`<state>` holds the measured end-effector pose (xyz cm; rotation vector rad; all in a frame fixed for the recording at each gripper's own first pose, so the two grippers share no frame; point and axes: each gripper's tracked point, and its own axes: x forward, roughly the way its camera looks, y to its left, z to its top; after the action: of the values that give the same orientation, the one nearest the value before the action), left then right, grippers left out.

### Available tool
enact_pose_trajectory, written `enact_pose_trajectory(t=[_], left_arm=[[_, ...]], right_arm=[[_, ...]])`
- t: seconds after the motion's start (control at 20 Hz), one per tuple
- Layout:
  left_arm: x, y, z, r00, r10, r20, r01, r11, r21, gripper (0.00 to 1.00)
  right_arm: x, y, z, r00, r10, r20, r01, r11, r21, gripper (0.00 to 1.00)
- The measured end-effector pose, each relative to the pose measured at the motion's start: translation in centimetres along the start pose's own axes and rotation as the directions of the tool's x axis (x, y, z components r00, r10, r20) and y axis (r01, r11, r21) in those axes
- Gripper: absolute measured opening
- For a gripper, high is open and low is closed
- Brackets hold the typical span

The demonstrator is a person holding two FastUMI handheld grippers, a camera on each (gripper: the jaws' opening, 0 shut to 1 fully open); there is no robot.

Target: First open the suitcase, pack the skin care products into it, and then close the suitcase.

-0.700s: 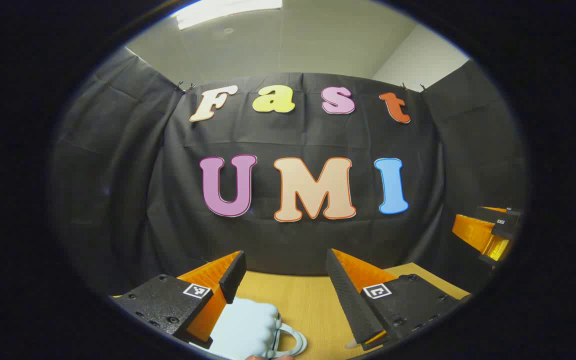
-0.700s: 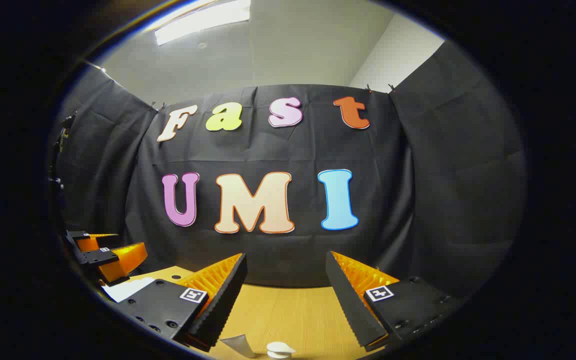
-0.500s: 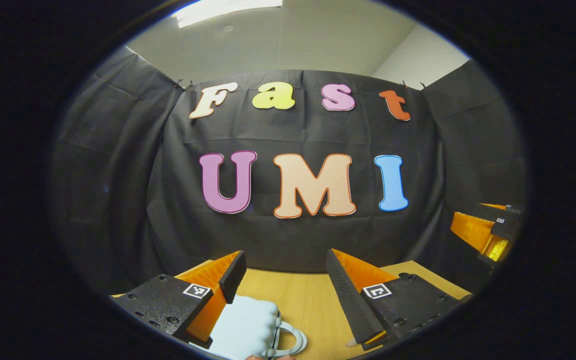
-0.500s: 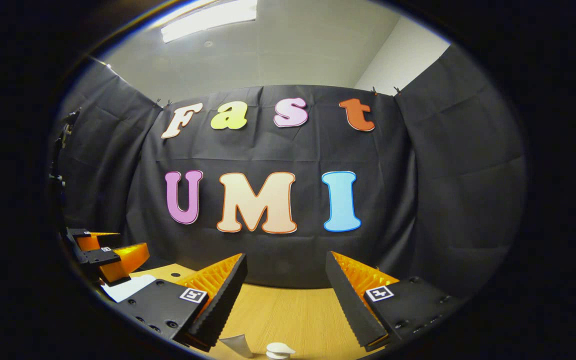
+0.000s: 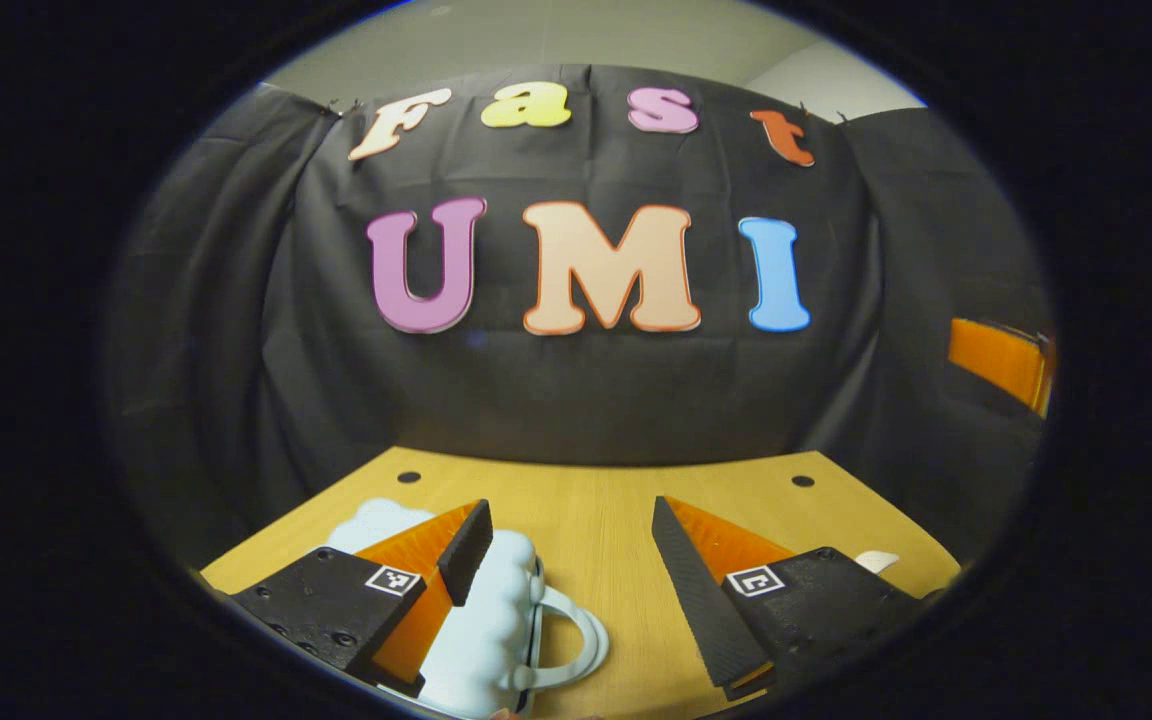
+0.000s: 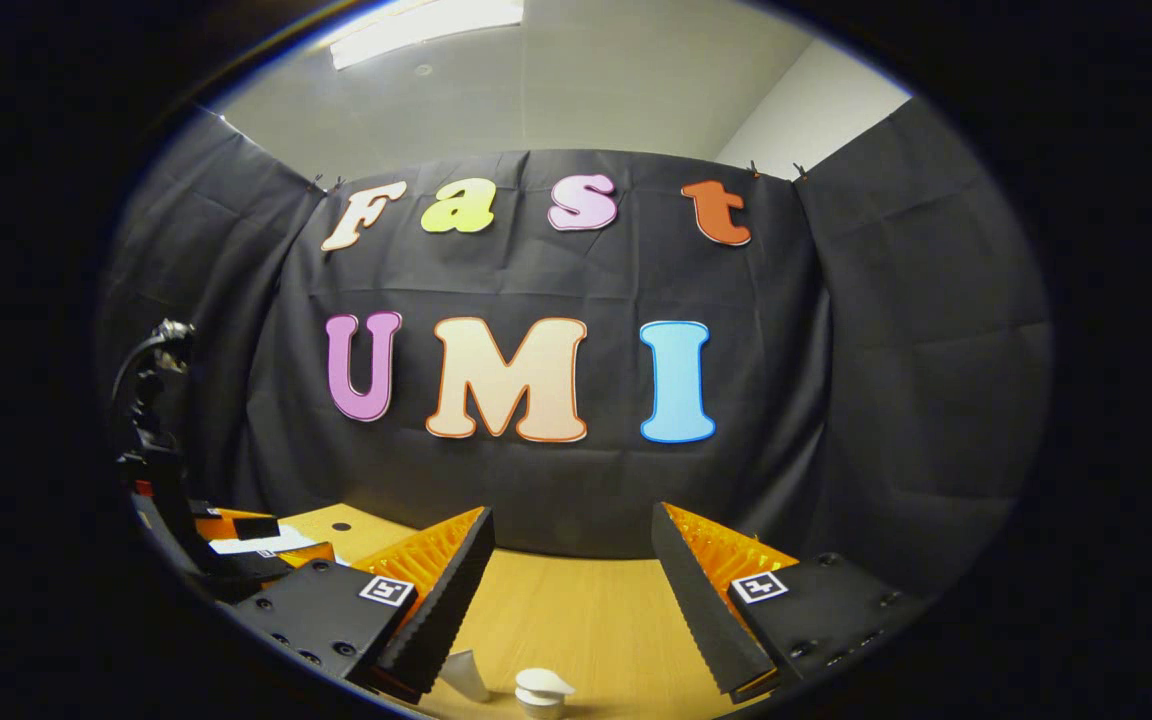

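Observation:
A small pale blue suitcase (image 5: 496, 615) with a bumpy shell lies on the wooden table (image 5: 606, 495), its looped handle (image 5: 581, 640) pointing right. My left gripper (image 5: 568, 555) hovers open above it; its left finger overlaps the case and nothing sits between the fingers. In the right gripper view, my right gripper (image 6: 571, 565) is open over the table. Just below it stand a white pump bottle top (image 6: 541, 688) and a white tube (image 6: 464, 675). The left gripper (image 6: 241, 535) shows low at the left there. The right gripper (image 5: 1001, 360) shows at the far right of the left gripper view.
Black cloth walls close the booth behind and on both sides of the table (image 6: 576, 610). Two small holes (image 5: 409, 477) mark the table's far edge. A small white object (image 5: 876, 560) peeks out beside the left gripper's right finger.
The left gripper has tipped downward, so more of the table and the suitcase shows. In the right gripper view the left gripper has dropped lower; the bottle top sits slightly higher.

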<state>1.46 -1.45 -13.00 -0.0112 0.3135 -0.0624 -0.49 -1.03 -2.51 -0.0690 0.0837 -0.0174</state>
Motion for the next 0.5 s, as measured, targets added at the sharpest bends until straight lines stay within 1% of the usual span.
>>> enact_pose_trajectory(t=[0.1, 0.2, 0.4, 0.5], left_arm=[[1.0, -0.3, -2.2, 0.998, -0.009, -0.064, 0.008, 1.000, -0.021, 0.95], [1.8, -0.6, -4.8, 0.990, -0.016, -0.141, 0.010, 0.999, -0.041, 0.95], [2.9, -1.7, -9.3, 0.958, -0.042, -0.285, 0.017, 0.996, -0.089, 0.95], [3.3, -1.9, -10.9, 0.941, -0.048, -0.335, 0.015, 0.995, -0.102, 0.96]], right_arm=[[-0.1, -0.5, -0.6, 1.000, -0.012, -0.021, 0.012, 1.000, -0.010, 0.99], [0.0, -1.0, -1.1, 0.999, -0.027, -0.040, 0.026, 1.000, -0.016, 0.99], [0.2, -1.8, -2.3, 0.996, -0.050, -0.073, 0.048, 0.999, -0.025, 0.99], [0.2, -1.9, -2.7, 0.995, -0.056, -0.087, 0.053, 0.998, -0.035, 1.00]])
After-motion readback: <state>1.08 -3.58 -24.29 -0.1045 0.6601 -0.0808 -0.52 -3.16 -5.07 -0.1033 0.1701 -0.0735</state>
